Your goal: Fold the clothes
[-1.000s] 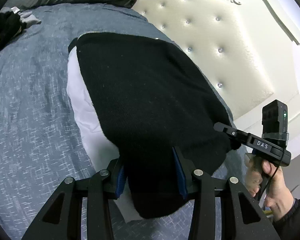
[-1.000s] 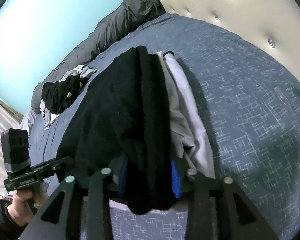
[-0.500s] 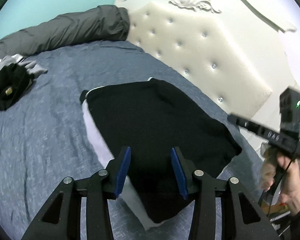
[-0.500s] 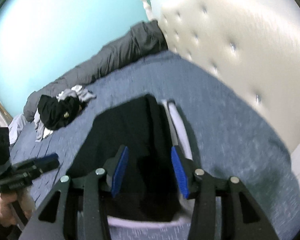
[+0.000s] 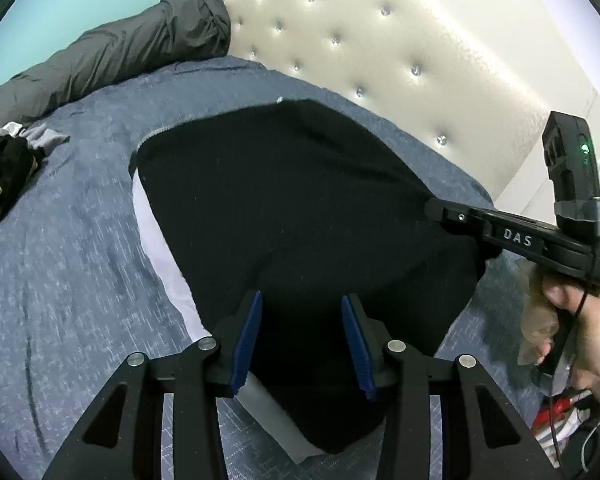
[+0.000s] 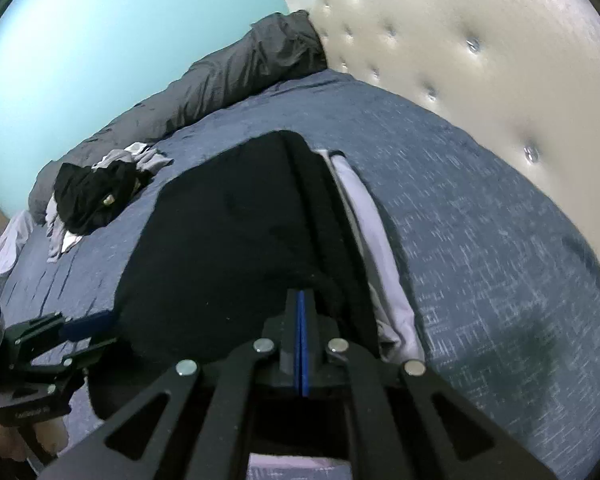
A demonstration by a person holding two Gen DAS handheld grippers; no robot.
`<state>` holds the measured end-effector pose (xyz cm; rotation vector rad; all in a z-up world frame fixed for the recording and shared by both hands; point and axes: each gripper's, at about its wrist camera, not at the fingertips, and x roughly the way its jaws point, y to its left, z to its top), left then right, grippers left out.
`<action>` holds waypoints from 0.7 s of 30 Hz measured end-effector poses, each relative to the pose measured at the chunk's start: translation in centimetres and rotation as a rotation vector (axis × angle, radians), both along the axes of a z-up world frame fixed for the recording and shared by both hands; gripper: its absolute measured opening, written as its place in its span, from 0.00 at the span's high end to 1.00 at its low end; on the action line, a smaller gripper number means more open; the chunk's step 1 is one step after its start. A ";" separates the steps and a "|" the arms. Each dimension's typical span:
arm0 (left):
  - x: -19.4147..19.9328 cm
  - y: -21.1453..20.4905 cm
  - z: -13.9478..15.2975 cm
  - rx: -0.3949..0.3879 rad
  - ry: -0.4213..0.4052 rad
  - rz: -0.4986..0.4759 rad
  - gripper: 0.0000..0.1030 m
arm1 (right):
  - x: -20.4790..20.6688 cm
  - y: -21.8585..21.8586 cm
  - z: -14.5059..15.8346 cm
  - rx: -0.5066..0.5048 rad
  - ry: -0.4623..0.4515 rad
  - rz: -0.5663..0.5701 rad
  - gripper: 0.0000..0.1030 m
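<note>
Black knitted garment [image 5: 300,216], folded into a flat block, lies on my blue woven bedspread [image 5: 60,272] near the cream tufted headboard [image 5: 380,64], stacked on a folded pale lilac piece [image 5: 156,236] whose edge shows along its left side. I judge this fold done and the stack set down. A crumpled heap of black and grey clothes [image 6: 92,196] sits farther off by the rolled grey duvet [image 6: 220,80], so more folding is left.

My left tongs [image 5: 300,332] stand apart above the near edge, pressing nothing. My right tongs [image 6: 301,336] are together, blue pads [image 6: 301,320] meeting with no cloth between. A second ago both sets straddled the garment's thick near edge; since then I have drawn them back from it, and the right jaws have just been closing on nothing.
</note>
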<state>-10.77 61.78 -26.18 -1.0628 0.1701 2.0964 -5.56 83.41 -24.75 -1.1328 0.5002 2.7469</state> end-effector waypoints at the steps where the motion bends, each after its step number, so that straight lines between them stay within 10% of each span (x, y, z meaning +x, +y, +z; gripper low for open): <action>1: 0.0 0.1 -0.1 -0.001 0.000 -0.003 0.57 | 0.0 0.3 -0.3 -0.008 0.002 -0.014 1.00; 21: 0.1 -0.4 0.2 -0.004 -0.014 -0.006 0.58 | 3.9 -3.8 2.3 -0.004 0.046 0.091 1.00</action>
